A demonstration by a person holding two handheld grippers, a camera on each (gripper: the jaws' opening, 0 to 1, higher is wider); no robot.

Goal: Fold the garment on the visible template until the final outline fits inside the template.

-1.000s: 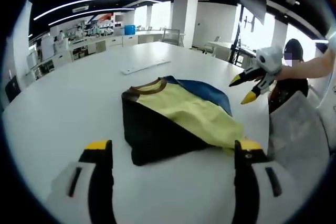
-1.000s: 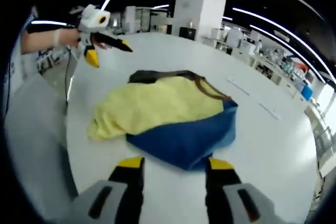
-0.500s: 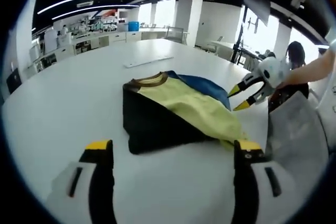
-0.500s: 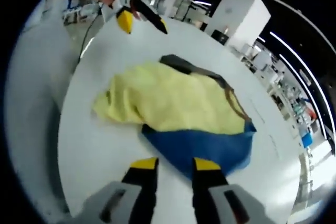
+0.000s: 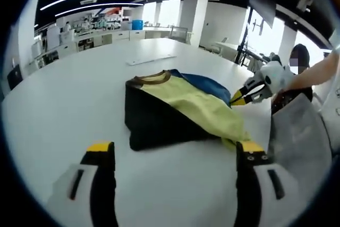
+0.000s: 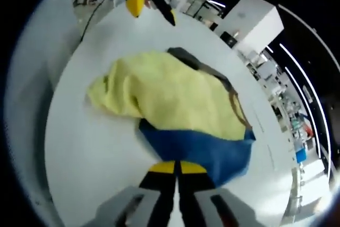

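Your left gripper [image 5: 175,155] has its jaws wide apart, w/ the garment [image 5: 175,111] just ahead between them, flat on the white bench [image 5: 74,94]: black part nearest, yellow across the middle, blue at the far side. Your right gripper [image 6: 177,167] has its jaws pressed together, tips at the blue edge; can't tell if any cloth is pinched. In the left gripper view it sits at the garment's right edge, your hand [image 5: 284,75] behind it.
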